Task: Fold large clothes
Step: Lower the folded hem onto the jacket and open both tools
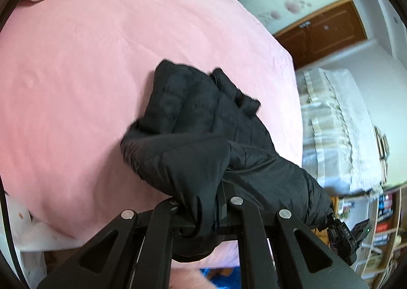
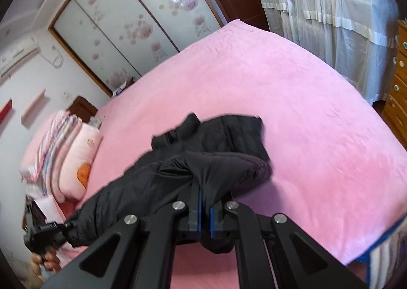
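The left tool (image 1: 203, 215) is pressed together on a fold of the black padded jacket (image 1: 203, 123); the right tool (image 2: 206, 212) pinches another fold between its blue pads (image 2: 200, 208) — both grips sit at the garment's near edge; the rest of the jacket trails bunched onto the pink bed (image 2: 292, 100), seemingly partly lifted, though blur makes that uncertain; pillows (image 2: 76, 156) lie stacked at the bed's far end — a hand (image 2: 48, 264) shows at the lower left.

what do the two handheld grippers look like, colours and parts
Both are matte black with angled linkage arms, triangular cut-outs and round silver pivot pins. The right gripper has blue strips on its finger pads. The left gripper shows black fingers; in the right wrist view its body bears small white lettering, too blurred to read.
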Motion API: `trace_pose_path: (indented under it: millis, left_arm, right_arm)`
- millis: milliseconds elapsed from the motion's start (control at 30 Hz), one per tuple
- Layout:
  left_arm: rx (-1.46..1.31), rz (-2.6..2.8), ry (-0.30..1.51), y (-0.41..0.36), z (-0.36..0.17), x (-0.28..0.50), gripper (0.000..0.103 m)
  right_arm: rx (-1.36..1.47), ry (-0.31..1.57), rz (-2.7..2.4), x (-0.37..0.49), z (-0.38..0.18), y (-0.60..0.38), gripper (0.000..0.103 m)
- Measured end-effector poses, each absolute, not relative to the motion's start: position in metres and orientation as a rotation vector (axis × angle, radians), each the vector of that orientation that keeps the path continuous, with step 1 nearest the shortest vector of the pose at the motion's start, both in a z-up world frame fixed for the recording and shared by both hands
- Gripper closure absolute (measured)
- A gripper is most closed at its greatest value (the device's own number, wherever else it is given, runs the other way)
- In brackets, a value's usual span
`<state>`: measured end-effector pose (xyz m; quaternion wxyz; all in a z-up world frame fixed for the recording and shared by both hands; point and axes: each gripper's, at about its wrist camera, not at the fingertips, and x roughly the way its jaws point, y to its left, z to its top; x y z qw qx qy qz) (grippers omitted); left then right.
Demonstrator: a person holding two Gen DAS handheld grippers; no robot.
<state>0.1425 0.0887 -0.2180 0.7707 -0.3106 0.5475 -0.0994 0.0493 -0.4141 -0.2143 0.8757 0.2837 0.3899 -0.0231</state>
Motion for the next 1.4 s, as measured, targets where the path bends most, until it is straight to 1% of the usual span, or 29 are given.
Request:
trace_pose_path:
  millis: [100, 233, 400, 567, 633, 667, 700, 733, 767, 800, 833, 900, 933, 1000, 1067, 1100, 1167, 1267, 1400]
  left_arm:
    - [-0.720, -0.147, 1.206, 0.084, -0.233, 0.188, 0.098]
    - [-0.752, -0.047, 1.261, 0.072, -0.272, 0.247, 0.097]
    - [-0.731, 0.045, 1.313, 0.051, -0.308, 0.304, 0.094]
    - [-0.743, 0.094, 1.329, 0.042, -0.328, 0.342, 0.092]
    - [-0.758, 0.121, 1.339, 0.042, -0.336, 0.353, 0.086]
    - [-0.766, 0.129, 1.343, 0.041, -0.340, 0.357, 0.082]
    - [-0.785, 0.139, 1.345, 0.041, -0.345, 0.361, 0.077]
    - [-0.806, 0.144, 1.346, 0.041, -0.348, 0.365, 0.074]
    - [-0.820, 0.144, 1.346, 0.046, -0.348, 0.366, 0.067]
    - [-0.834, 0.142, 1.343, 0.046, -0.348, 0.368, 0.060]
    - [-0.841, 0.134, 1.338, 0.047, -0.346, 0.368, 0.057]
    - [-0.853, 0.099, 1.308, 0.046, -0.339, 0.369, 0.042]
    - [-0.863, 0.073, 1.286, 0.045, -0.332, 0.369, 0.039]
    - [-0.911, 0.004, 1.217, 0.049, -0.315, 0.365, 0.027]
    - [-0.956, -0.043, 1.167, 0.053, -0.303, 0.363, 0.025]
    - [-0.969, -0.060, 1.146, 0.055, -0.297, 0.363, 0.025]
    - [-0.962, -0.083, 1.107, 0.058, -0.283, 0.362, 0.025]
    - [-0.827, -0.093, 1.070, 0.055, -0.265, 0.365, 0.024]
    - [-0.463, -0.105, 1.057, 0.031, -0.253, 0.374, 0.025]
  right_arm:
    - [0.590, 0.846, -0.033, 0.087, -0.225, -0.415, 0.099]
    - [0.608, 0.929, -0.023, 0.149, -0.257, -0.422, 0.099]
    - [0.581, 1.033, -0.054, 0.207, -0.298, -0.424, 0.099]
    - [0.581, 1.095, -0.075, 0.245, -0.331, -0.432, 0.098]
    - [0.561, 1.122, -0.072, 0.257, -0.341, -0.432, 0.097]
    - [0.556, 1.140, -0.074, 0.263, -0.348, -0.432, 0.094]
    - [0.550, 1.147, -0.078, 0.266, -0.352, -0.432, 0.093]
    - [0.543, 1.153, -0.083, 0.270, -0.355, -0.432, 0.090]
    - [0.539, 1.160, -0.079, 0.274, -0.357, -0.432, 0.084]
    - [0.539, 1.162, -0.066, 0.277, -0.358, -0.432, 0.081]
    - [0.534, 1.160, -0.054, 0.278, -0.357, -0.431, 0.078]
    - [0.509, 1.147, -0.019, 0.281, -0.352, -0.428, 0.077]
    - [0.498, 1.141, -0.003, 0.282, -0.349, -0.427, 0.076]
    - [0.497, 1.125, 0.042, 0.281, -0.338, -0.428, 0.073]
    - [0.521, 1.097, 0.094, 0.279, -0.326, -0.432, 0.060]
    - [0.529, 1.082, 0.108, 0.278, -0.320, -0.434, 0.056]
    - [0.525, 1.043, 0.127, 0.276, -0.307, -0.436, 0.046]
    - [0.445, 0.963, 0.123, 0.272, -0.283, -0.433, 0.044]
    - [0.273, 0.935, 0.128, 0.271, -0.270, -0.413, 0.043]
